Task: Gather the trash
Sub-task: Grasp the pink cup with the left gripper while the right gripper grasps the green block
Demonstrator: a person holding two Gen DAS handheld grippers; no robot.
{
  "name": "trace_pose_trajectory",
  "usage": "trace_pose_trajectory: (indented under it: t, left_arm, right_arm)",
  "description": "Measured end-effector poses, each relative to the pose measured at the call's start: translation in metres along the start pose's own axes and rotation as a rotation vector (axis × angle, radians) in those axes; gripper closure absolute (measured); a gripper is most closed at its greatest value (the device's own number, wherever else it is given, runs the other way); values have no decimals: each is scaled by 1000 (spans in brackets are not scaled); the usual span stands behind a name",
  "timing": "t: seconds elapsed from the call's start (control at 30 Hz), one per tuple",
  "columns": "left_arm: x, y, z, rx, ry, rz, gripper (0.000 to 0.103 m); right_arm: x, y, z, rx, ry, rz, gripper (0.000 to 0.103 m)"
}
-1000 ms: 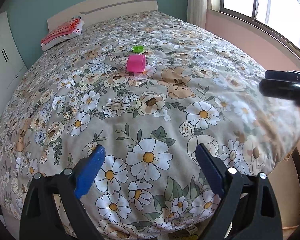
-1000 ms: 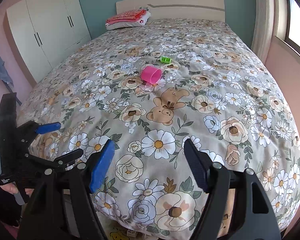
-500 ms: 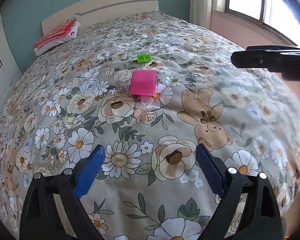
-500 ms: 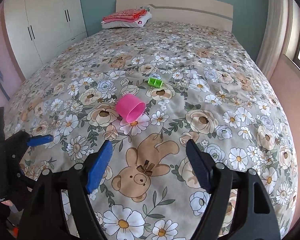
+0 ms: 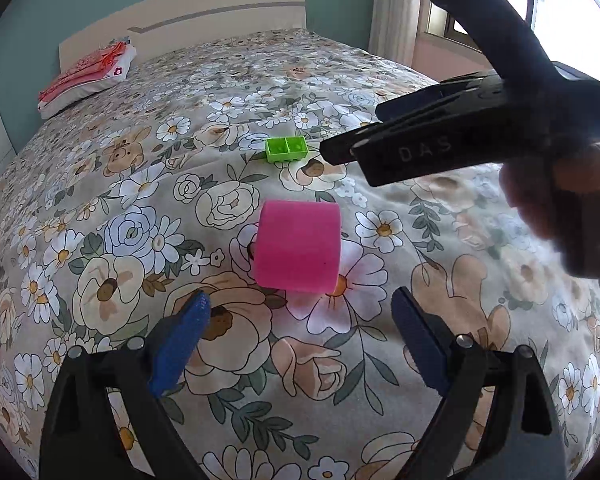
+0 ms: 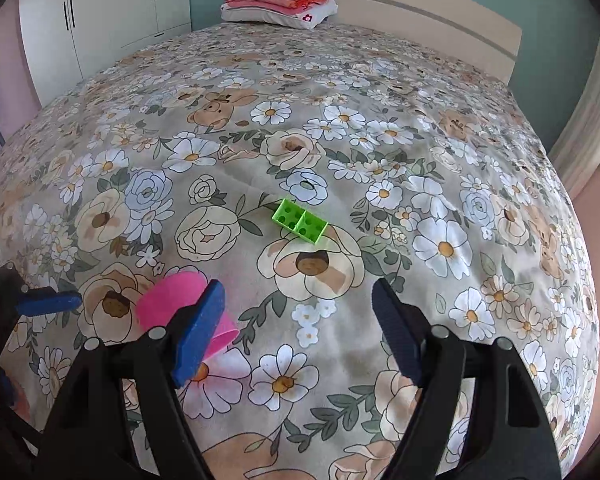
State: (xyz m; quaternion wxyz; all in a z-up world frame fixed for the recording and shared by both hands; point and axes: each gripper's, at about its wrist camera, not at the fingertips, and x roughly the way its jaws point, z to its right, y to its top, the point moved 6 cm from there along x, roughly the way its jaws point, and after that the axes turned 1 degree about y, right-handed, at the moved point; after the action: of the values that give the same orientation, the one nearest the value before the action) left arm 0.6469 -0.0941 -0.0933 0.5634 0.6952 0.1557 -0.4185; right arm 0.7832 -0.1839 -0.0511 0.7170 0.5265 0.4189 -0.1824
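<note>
A wide bed with a floral and teddy-bear patterned cover carries everything. Over it hang the left gripper, its blue-padded jaws spread open and empty, and the right gripper, likewise spread open and empty. A pink plastic cup lies on its side on the cover just ahead of the left gripper. Beyond it, apart from the cup, sits a small green two-compartment plastic block.

floral bed holds pink cup, green brick, pillow.
</note>
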Motion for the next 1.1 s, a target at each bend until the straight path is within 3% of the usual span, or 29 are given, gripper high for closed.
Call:
trace_pose_trajectory:
  t: [0.17,0.37,0.47,0.57,0.63,0.87,1.1]
  left_arm:
    - [34,8,-3,36,24,-13,10]
    - [66,10,-5,24,18,-49,10]
    - [72,12,-7,1,4,-44,14]
    - [77,15,-14,-34,-11,-41,33]
    - [77,17,-16,-50,-23,-32,47]
    - [69,16,-22,-115,6,-27,47]
    - [13,12,-32,-119,62,-6,47]
  right_arm:
    - [54,20,-5,-149,-60,-62,28]
    - [97,34,-15,-261,-44,-114,28]
    - [110,33,-13,-218,22,-152,37]
    - [113,32,-9,-146,82,-152,52]
    - [110,31,-6,-100,96,-145,55]
    - [93,23,1,37,83,-124,55]
    - [36,19,8,138,93,-63,55]
